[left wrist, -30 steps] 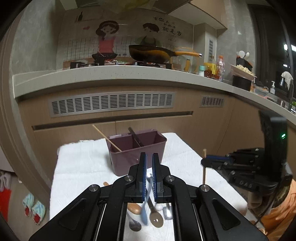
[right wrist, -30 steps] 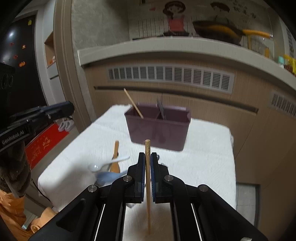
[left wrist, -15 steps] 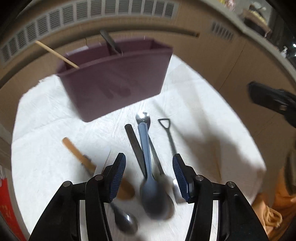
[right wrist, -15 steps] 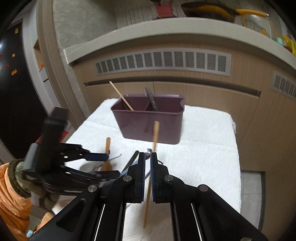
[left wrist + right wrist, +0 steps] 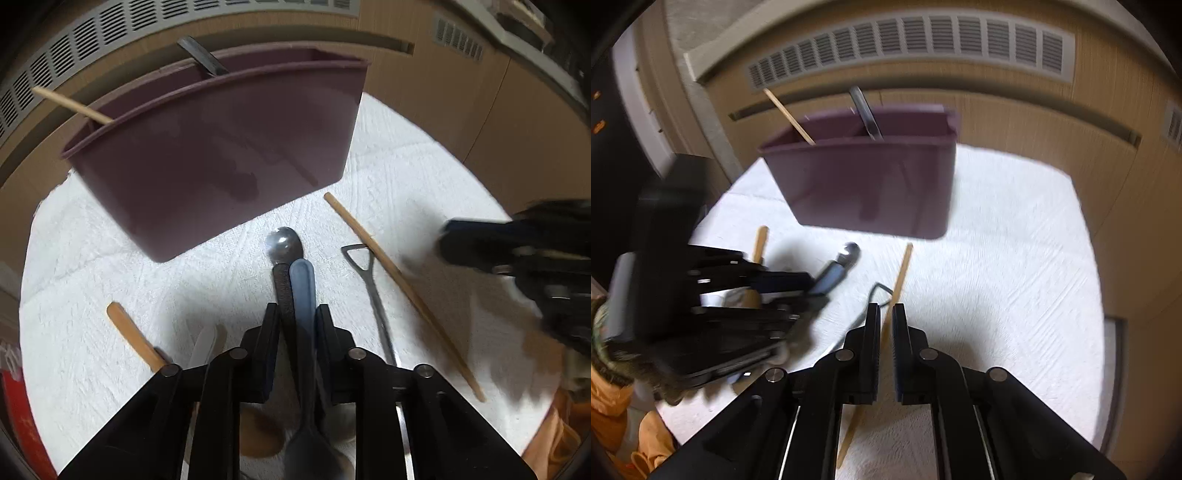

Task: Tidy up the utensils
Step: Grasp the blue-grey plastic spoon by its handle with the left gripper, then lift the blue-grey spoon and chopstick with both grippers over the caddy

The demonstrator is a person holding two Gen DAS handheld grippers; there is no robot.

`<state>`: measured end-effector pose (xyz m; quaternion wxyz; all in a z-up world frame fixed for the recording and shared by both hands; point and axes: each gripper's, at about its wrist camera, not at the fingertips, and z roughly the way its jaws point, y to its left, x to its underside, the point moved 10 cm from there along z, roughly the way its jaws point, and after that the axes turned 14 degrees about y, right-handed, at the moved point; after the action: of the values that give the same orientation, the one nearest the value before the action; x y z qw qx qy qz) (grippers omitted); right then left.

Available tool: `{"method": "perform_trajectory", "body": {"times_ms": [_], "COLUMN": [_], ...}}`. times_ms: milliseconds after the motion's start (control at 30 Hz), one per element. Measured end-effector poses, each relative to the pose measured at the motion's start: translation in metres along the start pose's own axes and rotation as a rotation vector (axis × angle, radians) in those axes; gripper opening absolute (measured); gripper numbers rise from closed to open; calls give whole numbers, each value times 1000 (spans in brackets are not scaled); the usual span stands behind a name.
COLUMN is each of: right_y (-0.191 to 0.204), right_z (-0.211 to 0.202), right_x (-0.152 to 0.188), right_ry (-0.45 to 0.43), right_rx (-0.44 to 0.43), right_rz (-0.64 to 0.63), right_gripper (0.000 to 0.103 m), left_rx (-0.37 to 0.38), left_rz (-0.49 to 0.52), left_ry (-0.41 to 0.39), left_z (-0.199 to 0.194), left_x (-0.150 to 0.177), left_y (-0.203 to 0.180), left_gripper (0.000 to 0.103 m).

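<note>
A purple divided bin (image 5: 221, 147) stands at the back of a white cloth (image 5: 92, 266), holding a wooden chopstick (image 5: 70, 105) and a dark utensil (image 5: 201, 57). My left gripper (image 5: 293, 314) is low over the cloth, its jaws nearly closed around a blue spoon handle (image 5: 304, 291) and a black handle (image 5: 283, 291). My right gripper (image 5: 884, 317) has a narrow gap between its jaws; a wooden chopstick (image 5: 899, 273) lies on the cloth under it, also in the left view (image 5: 399, 284).
On the cloth lie a metal spoon (image 5: 284, 242), a thin metal utensil with a triangular end (image 5: 373, 295), a wooden-handled utensil (image 5: 133, 338) and a white utensil (image 5: 203, 350). Wooden cabinets with a vent (image 5: 912, 44) stand behind the bin.
My left gripper tilted down, opened, then closed in around the blue spoon handle. My right gripper lowered the chopstick from upright to flat on the cloth and parted slightly.
</note>
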<state>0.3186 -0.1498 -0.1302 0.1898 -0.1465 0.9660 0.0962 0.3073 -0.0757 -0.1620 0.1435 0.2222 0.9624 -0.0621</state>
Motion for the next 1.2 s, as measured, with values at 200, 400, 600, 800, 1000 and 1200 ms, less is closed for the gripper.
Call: {"method": "perform_trajectory", "body": {"times_ms": [200,400,600,800,1000,1200], "right_y": [-2,-6,-1,19,42,55], "right_z": [27,51,59,26,-44,-107], "right_x": [0,-16,-22,3,25,24], "right_ry": [56,81,124,55,-92,-239], "right_rx": [11,72,146,99,33,11], "right_rz": [20,84,61,-1,-34,-54], "right_gripper": [24,24,7,6,6,6], "left_rx": [44,52,73,57,42,10], "left_rz": [-66,-96,-137,-131,-132,-111], "left_ry": [-112,-155,-201,-275,-370,-484], "left_z": [-45,-61,-70,-96,-135,-189], "left_x": [12,17,13,22,39,38], "left_y": [18,32,39,32,20,8], "left_gripper": [5,5,5,5,5,5]}}
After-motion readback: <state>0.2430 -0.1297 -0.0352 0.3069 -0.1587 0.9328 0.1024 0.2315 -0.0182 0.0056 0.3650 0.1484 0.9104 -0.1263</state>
